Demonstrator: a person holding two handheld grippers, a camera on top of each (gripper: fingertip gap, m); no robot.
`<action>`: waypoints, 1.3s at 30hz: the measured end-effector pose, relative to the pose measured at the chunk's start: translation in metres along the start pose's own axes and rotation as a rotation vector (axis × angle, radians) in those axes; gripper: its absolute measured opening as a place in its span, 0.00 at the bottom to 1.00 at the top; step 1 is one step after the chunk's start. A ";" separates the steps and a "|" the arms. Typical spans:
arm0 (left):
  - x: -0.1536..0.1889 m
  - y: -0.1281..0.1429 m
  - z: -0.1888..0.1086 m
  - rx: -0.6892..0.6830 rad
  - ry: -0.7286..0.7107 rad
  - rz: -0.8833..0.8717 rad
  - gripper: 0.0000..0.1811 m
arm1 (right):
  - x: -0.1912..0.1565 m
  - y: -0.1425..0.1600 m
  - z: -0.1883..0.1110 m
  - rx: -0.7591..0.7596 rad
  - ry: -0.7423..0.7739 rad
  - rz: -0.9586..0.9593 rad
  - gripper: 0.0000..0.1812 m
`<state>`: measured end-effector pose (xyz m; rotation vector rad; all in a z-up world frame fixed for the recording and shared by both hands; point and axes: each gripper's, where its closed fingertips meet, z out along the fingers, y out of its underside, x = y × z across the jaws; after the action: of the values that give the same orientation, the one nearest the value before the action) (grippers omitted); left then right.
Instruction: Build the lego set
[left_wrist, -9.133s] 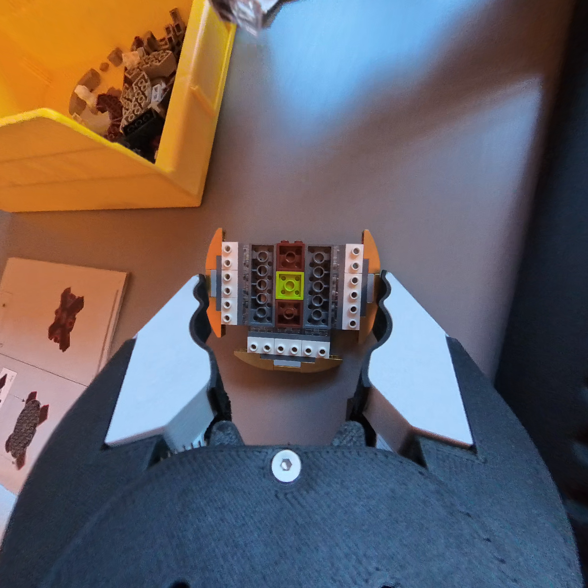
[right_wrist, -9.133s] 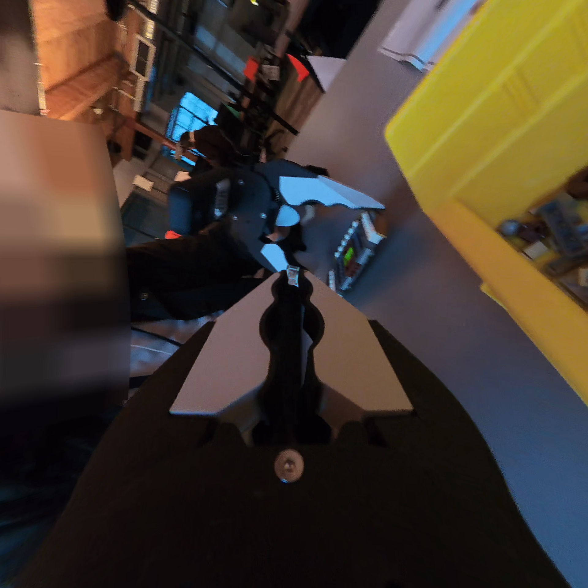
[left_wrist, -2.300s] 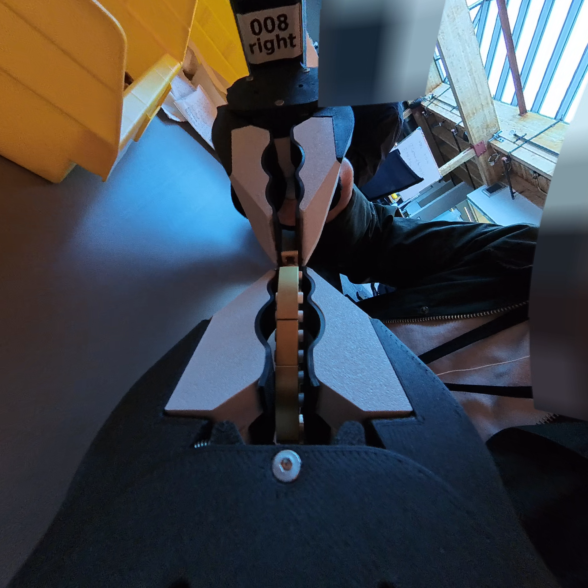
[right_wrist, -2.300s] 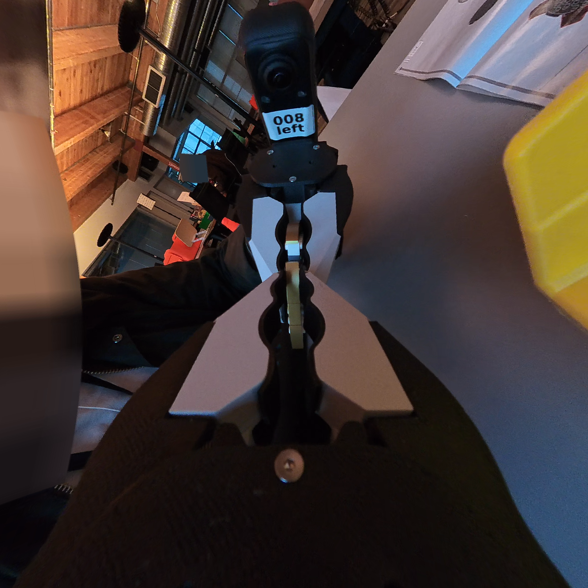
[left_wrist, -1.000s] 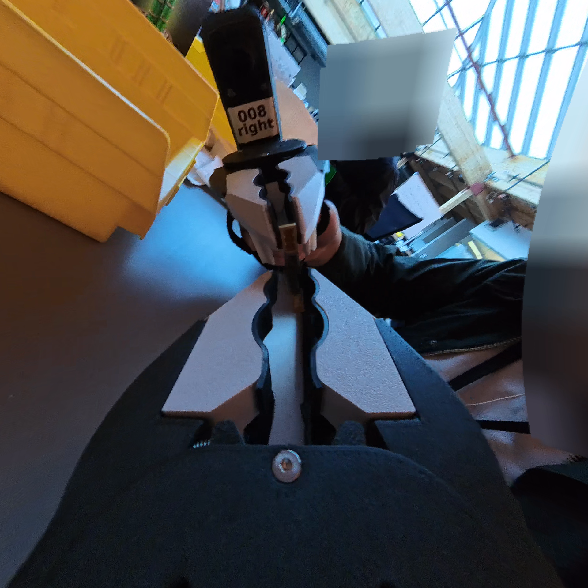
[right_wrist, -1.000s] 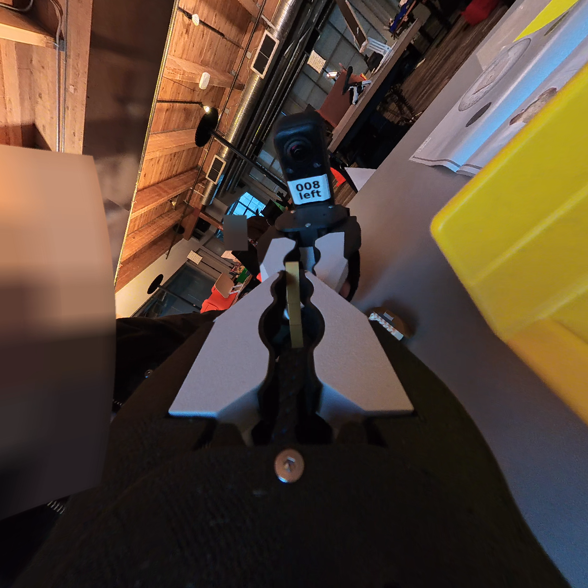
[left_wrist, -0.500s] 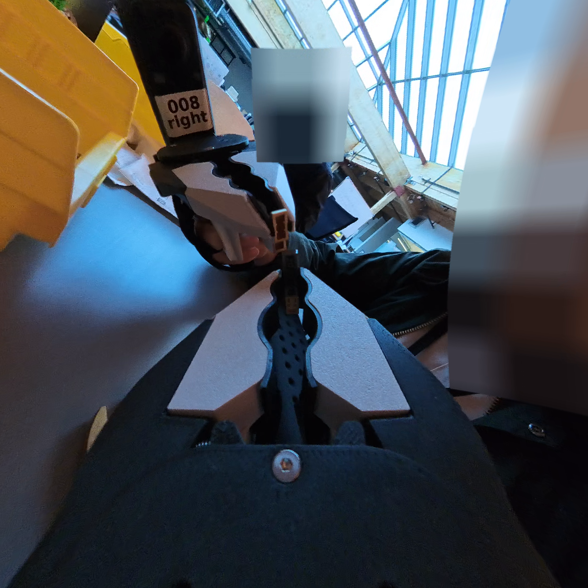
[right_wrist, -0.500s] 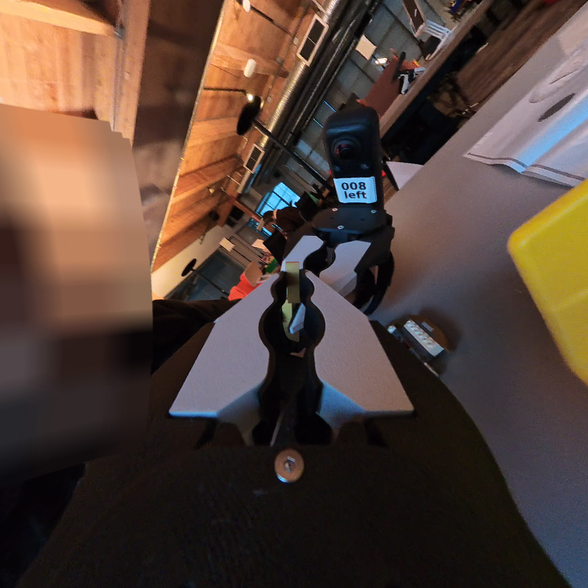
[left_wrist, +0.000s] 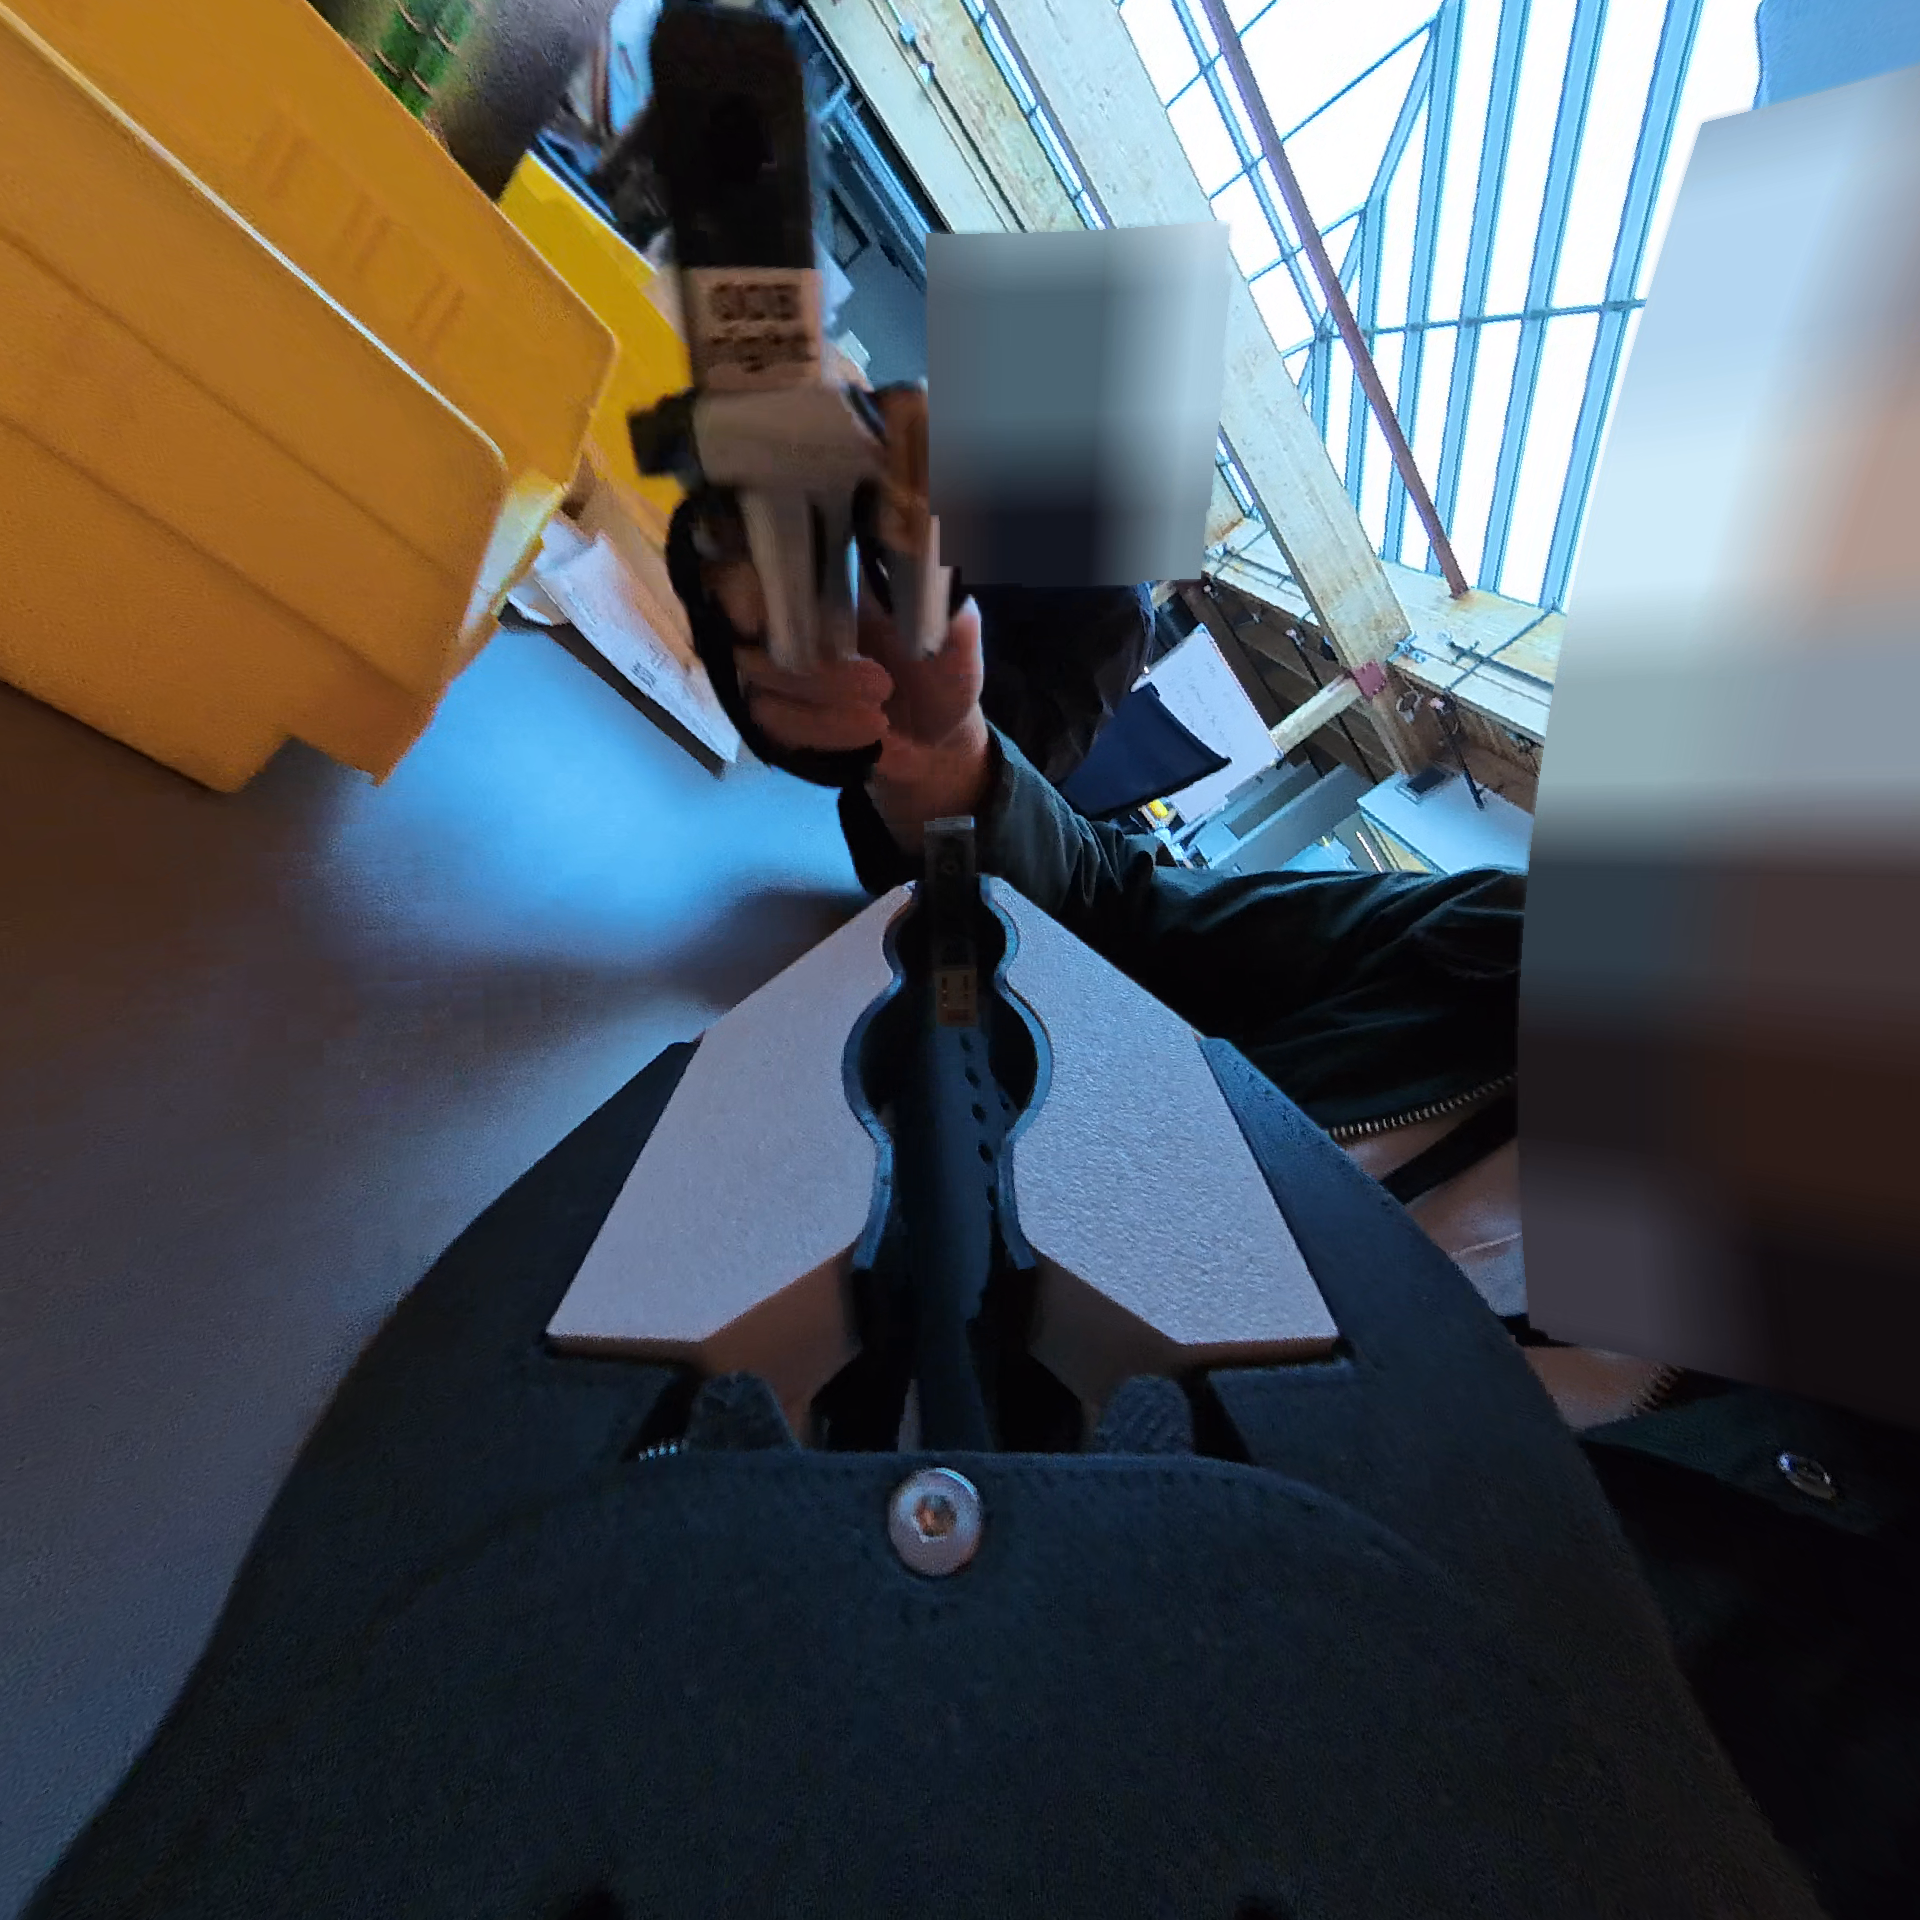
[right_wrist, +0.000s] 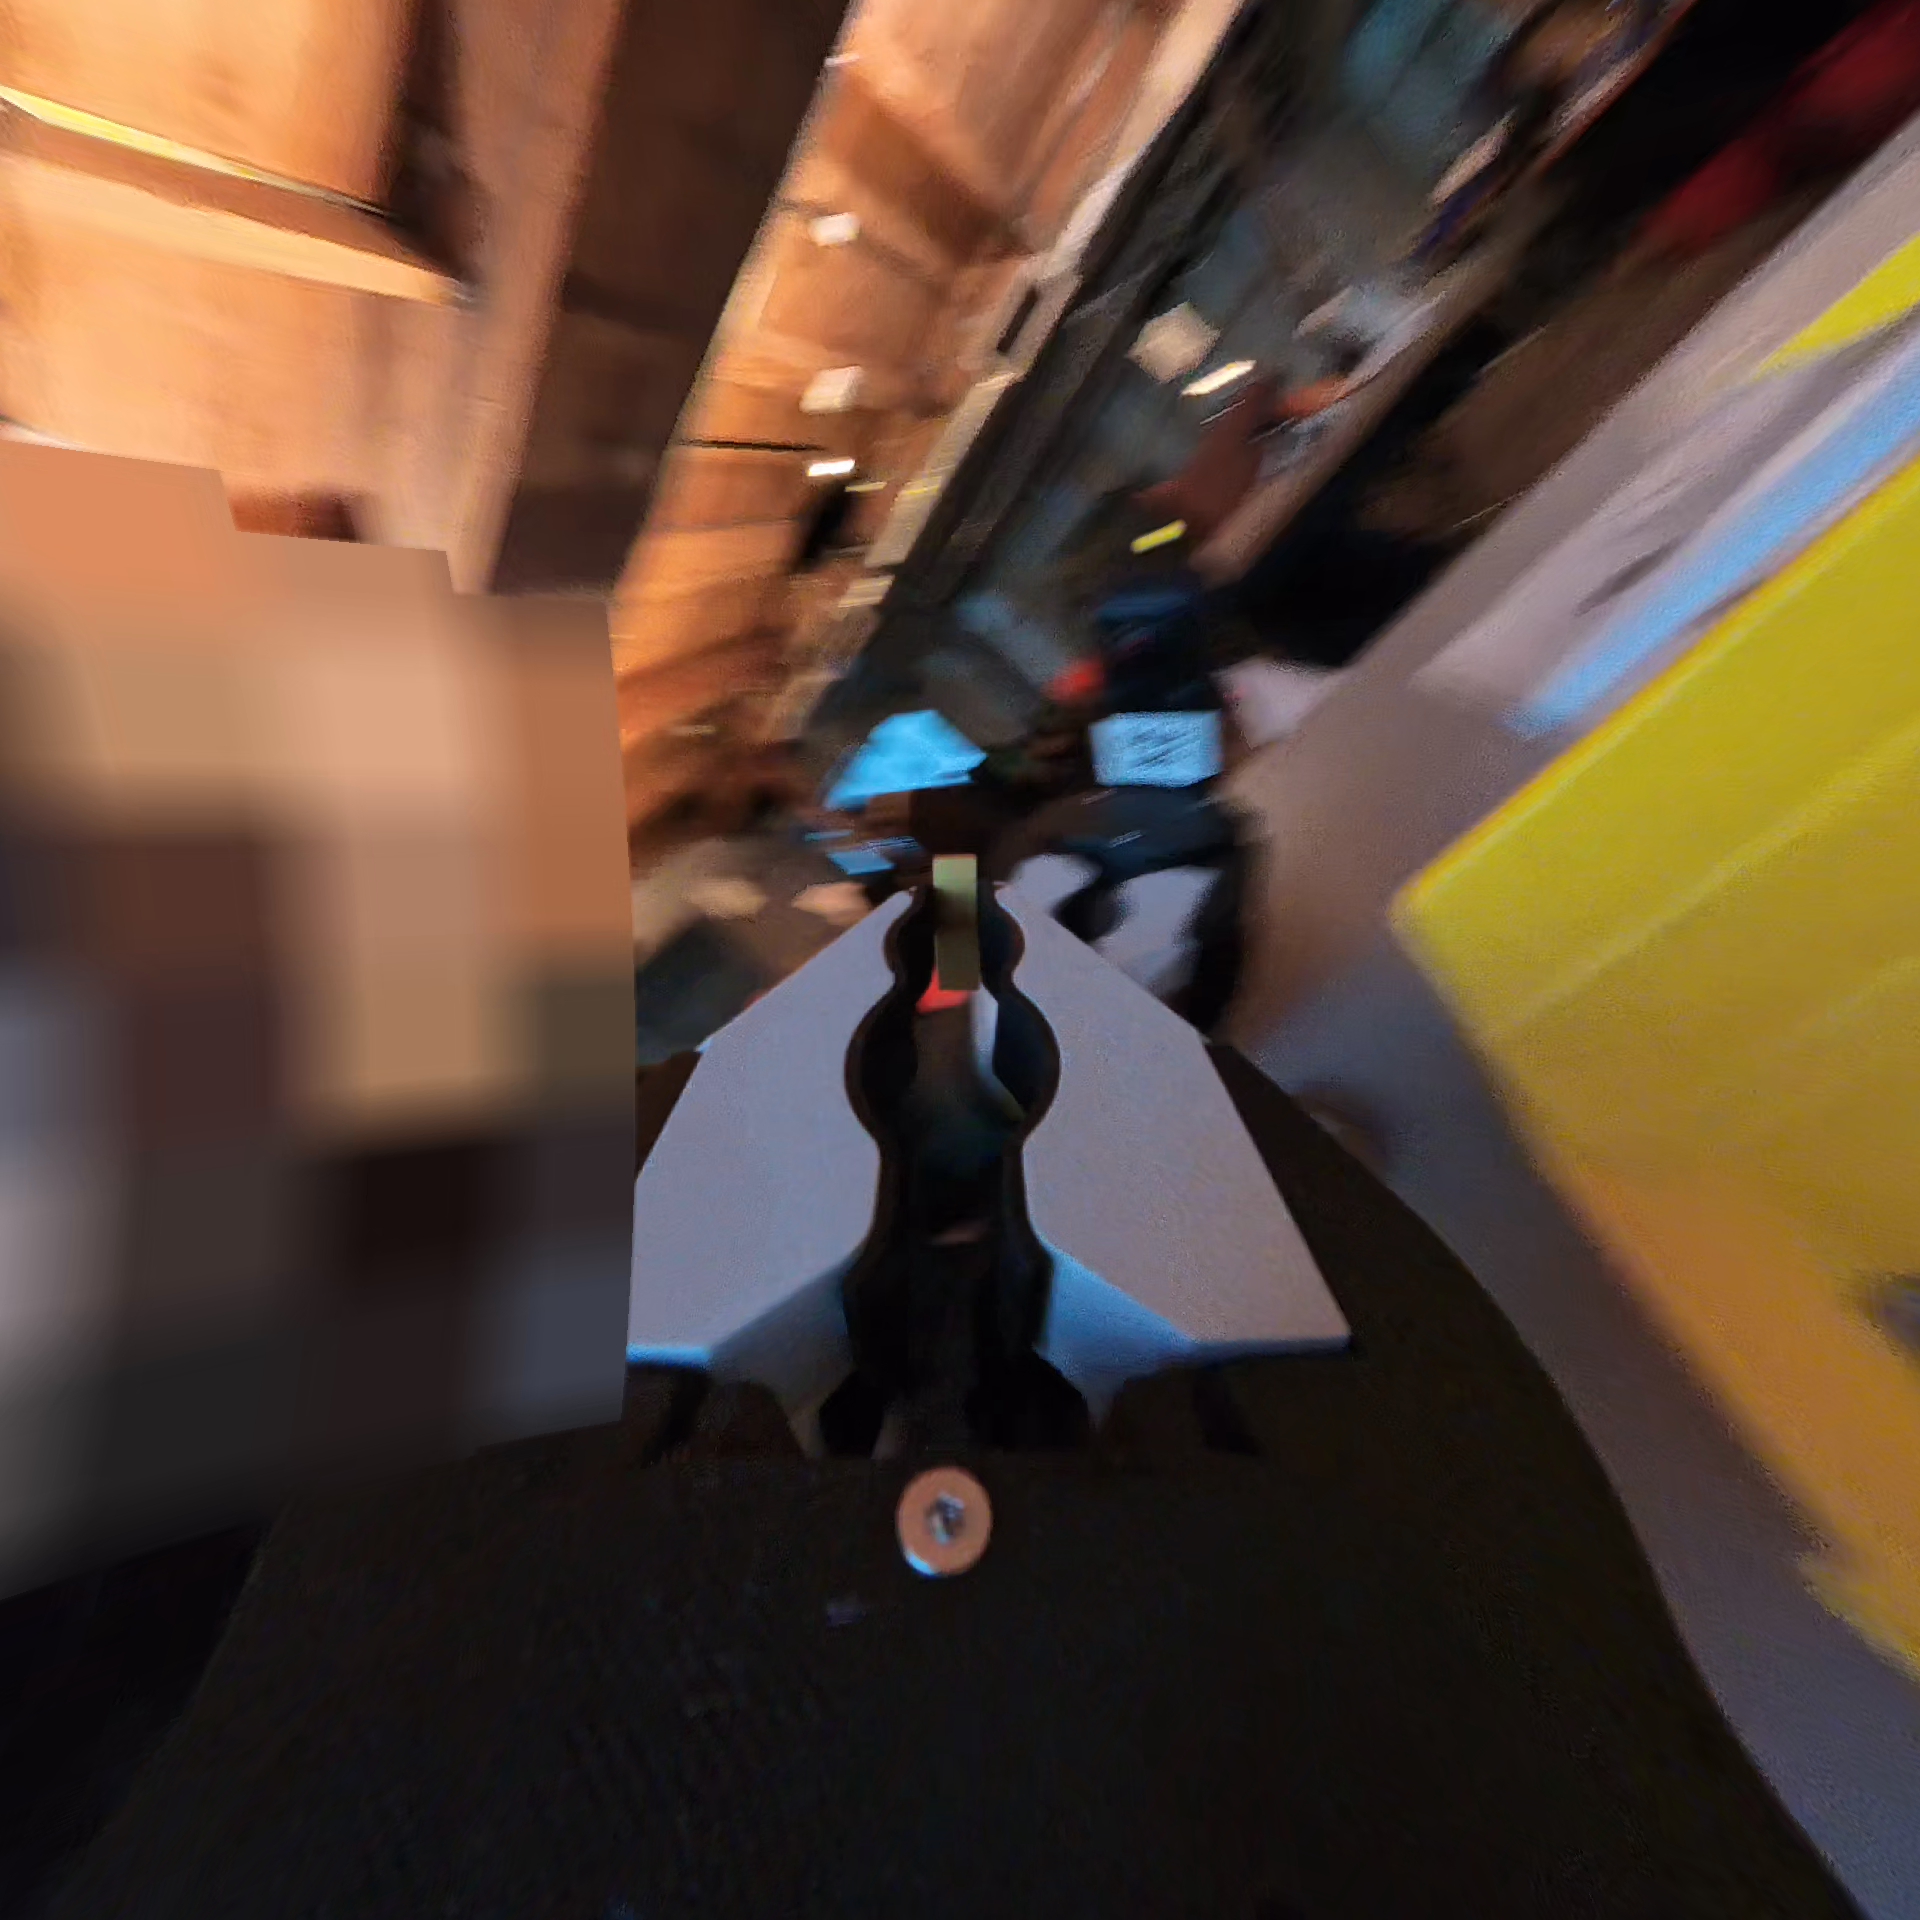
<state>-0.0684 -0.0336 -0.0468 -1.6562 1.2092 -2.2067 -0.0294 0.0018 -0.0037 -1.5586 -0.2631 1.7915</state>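
Note:
My left gripper (left_wrist: 948, 896) is shut on a flat lego build (left_wrist: 951, 1049) seen edge-on: a dark plate with round holes and a grey end sticking out past the tips. My right gripper (right_wrist: 951, 896) is shut on a thin tan lego piece (right_wrist: 956, 920) that stands upright between its tips. In the left wrist view the right gripper (left_wrist: 831, 561) is blurred, up and beyond the left gripper, held by a hand (left_wrist: 914, 717). In the blurred right wrist view the left gripper (right_wrist: 1143, 831) shows farther off.
A yellow bin (left_wrist: 260, 416) stands on the grey table (left_wrist: 312, 1091) to the left, and fills the right side of the right wrist view (right_wrist: 1714, 935). A paper booklet (left_wrist: 623, 623) lies behind it. A dark sleeve (left_wrist: 1247, 966) crosses on the right. The gap from one gripper's tips to the other's is roughly 7 cm.
The right gripper has moved up and away from the left gripper's tips, still holding the tan piece, and is moving fast. The left gripper keeps its hold on the build.

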 end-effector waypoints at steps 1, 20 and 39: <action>-0.002 -0.003 -0.001 0.012 -0.009 0.000 0.03 | 0.013 -0.016 -0.010 0.029 0.156 -0.145 0.03; -0.005 -0.038 -0.019 0.295 -0.050 0.000 0.02 | 0.037 0.049 0.046 -0.207 0.289 -0.114 0.19; -0.008 -0.039 -0.016 0.308 -0.031 -0.040 0.04 | 0.031 0.056 0.045 -0.242 0.227 -0.018 0.03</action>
<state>-0.0658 0.0050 -0.0286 -1.5929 0.7846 -2.2435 -0.0924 -0.0049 -0.0497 -1.9053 -0.3938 1.5973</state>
